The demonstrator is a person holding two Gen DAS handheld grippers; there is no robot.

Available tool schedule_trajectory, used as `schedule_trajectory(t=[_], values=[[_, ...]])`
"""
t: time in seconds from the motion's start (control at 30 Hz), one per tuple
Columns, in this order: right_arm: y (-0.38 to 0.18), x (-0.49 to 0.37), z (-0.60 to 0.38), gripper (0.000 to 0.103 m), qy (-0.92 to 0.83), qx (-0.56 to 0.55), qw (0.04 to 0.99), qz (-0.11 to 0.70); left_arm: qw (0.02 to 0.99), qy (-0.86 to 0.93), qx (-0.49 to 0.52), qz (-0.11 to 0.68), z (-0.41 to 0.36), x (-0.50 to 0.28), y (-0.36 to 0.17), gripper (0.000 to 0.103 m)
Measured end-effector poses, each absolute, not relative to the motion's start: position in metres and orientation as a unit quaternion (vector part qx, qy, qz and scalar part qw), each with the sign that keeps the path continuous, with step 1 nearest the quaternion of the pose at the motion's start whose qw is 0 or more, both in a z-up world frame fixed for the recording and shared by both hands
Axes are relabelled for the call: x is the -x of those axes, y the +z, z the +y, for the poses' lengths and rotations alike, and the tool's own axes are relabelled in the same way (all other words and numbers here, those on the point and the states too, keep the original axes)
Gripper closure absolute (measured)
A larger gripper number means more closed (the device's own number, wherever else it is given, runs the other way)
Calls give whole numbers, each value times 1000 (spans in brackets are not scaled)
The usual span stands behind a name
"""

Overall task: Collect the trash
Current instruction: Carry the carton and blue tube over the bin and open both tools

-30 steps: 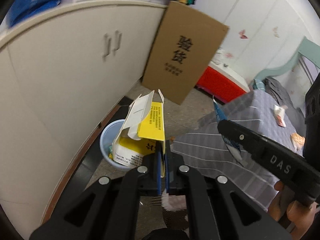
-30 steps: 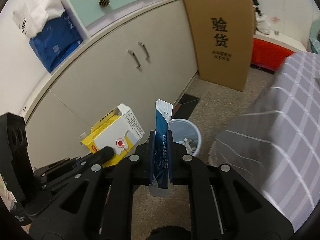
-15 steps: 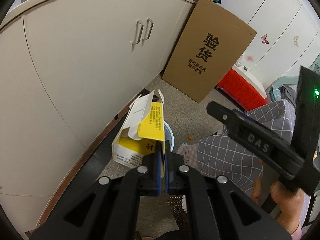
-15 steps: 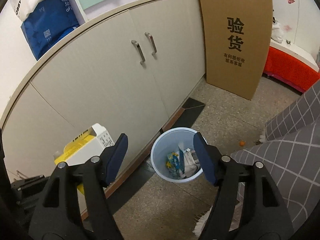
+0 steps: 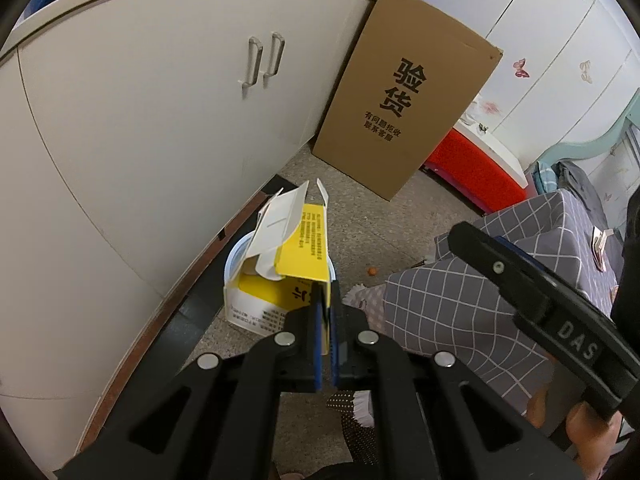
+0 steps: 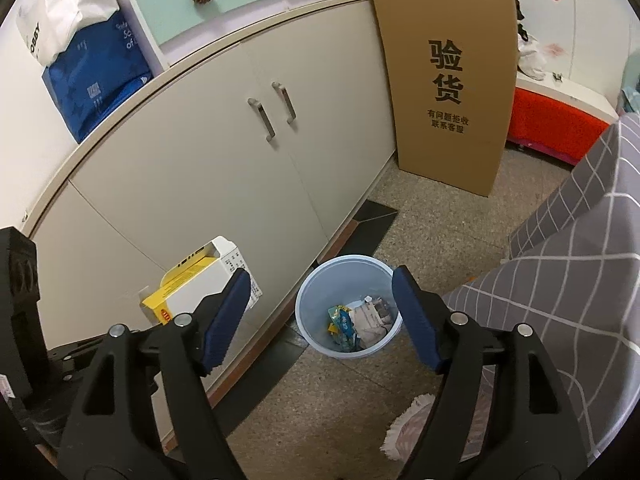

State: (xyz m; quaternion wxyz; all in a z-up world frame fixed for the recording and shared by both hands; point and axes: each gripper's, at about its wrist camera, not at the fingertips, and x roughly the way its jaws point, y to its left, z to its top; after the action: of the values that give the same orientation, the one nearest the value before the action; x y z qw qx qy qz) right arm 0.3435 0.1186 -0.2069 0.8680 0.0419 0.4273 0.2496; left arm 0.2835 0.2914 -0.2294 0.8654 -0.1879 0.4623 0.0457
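My left gripper (image 5: 326, 300) is shut on the flap of a yellow and white carton (image 5: 280, 268) and holds it just above a light blue bin (image 5: 236, 254), which the carton mostly hides. In the right wrist view the same carton (image 6: 200, 280) hangs left of the bin (image 6: 348, 306), which holds several wrappers, a blue and white packet among them. My right gripper (image 6: 322, 312) hangs over the bin, its jaws still opening with nothing between them. Its black finger (image 5: 540, 304) crosses the left wrist view at the right.
White cupboard doors (image 6: 240, 168) run along the left, close behind the bin. A tall brown cardboard sheet (image 6: 448, 80) leans at the far end. A grey checked cloth (image 6: 568, 264) hangs at the right. A red box (image 5: 476, 172) stands beyond on the speckled floor (image 6: 432, 216).
My right gripper opened and the blue and white packet it held dropped into the bin. Both grippers moved lower and nearer the bin, the carton still held.
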Motion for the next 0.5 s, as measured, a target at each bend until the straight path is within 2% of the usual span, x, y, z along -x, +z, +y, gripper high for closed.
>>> schedule_trajectory(t=[0.5], values=[[-194,-347,94,29,233,-85,882,400,863,37,163,476,274,-323,-229,100]])
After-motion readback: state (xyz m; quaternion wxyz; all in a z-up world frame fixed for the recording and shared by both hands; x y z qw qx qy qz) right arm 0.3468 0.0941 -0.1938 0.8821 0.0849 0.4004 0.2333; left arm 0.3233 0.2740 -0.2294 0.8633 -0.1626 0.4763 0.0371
